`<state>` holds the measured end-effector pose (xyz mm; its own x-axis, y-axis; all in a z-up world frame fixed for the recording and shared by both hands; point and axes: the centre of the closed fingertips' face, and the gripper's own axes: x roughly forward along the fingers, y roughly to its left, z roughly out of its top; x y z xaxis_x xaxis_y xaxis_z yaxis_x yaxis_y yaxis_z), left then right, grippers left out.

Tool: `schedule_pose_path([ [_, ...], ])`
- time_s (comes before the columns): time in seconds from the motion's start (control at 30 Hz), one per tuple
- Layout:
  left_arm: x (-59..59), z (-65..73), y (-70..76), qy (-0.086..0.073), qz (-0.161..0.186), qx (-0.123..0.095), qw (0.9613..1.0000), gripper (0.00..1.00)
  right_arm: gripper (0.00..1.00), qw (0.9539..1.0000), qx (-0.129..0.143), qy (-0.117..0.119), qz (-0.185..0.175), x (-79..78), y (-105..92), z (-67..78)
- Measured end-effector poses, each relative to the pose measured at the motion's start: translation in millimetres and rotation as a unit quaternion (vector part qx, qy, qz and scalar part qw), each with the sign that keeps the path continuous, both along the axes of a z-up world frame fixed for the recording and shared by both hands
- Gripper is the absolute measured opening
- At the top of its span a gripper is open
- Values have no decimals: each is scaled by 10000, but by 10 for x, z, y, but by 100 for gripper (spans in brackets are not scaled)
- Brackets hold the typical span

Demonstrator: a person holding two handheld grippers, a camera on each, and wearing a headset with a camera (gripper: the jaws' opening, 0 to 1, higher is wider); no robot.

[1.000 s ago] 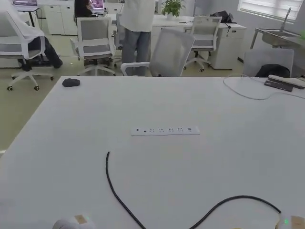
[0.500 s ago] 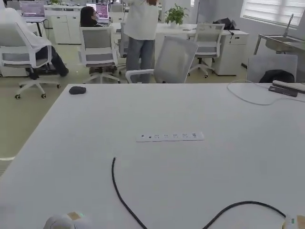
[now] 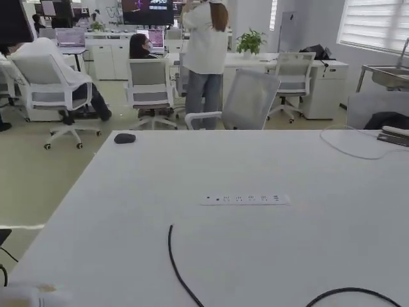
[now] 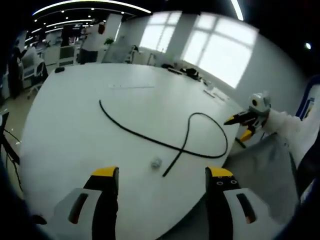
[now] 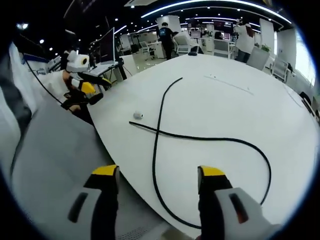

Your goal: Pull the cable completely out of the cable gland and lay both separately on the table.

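We see cable (image 4: 135, 134) on counter (image 4: 75, 115), cut off in head view, tiny cable gland (image 4: 156, 162) by its end, contact unclear, left hand-held gripper (image 4: 162, 172) and right hand-held gripper (image 5: 158, 171) wide, empty.

A power strip (image 3: 245, 199) is laid flat near the middle of the white table (image 3: 115, 217). A dark mouse (image 3: 124, 137) is set near the far left corner. Beyond the table, a grey chair (image 3: 248, 99) is placed, and a person (image 3: 204, 57) is seen standing.
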<state>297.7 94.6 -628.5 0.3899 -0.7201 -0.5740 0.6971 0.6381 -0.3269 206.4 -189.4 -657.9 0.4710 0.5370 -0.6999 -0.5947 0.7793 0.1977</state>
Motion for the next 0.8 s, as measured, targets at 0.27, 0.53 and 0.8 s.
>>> schedule_pose_path([
  [0.27, -380, 158, 145, 115, 73, -47, 9999, 74, 68, 9974, 63, 408, -582, -236, -237, 1],
  [0.53, -552, 58, 155, 431, 314, -228, 9983, 73, 66, 9943, 140, 536, -915, -363, -390, 16],
  [0.8, -517, 162, 139, 306, 292, -242, 9988, 73, 66, 9937, 137, 635, -909, -428, -397, -16],
])
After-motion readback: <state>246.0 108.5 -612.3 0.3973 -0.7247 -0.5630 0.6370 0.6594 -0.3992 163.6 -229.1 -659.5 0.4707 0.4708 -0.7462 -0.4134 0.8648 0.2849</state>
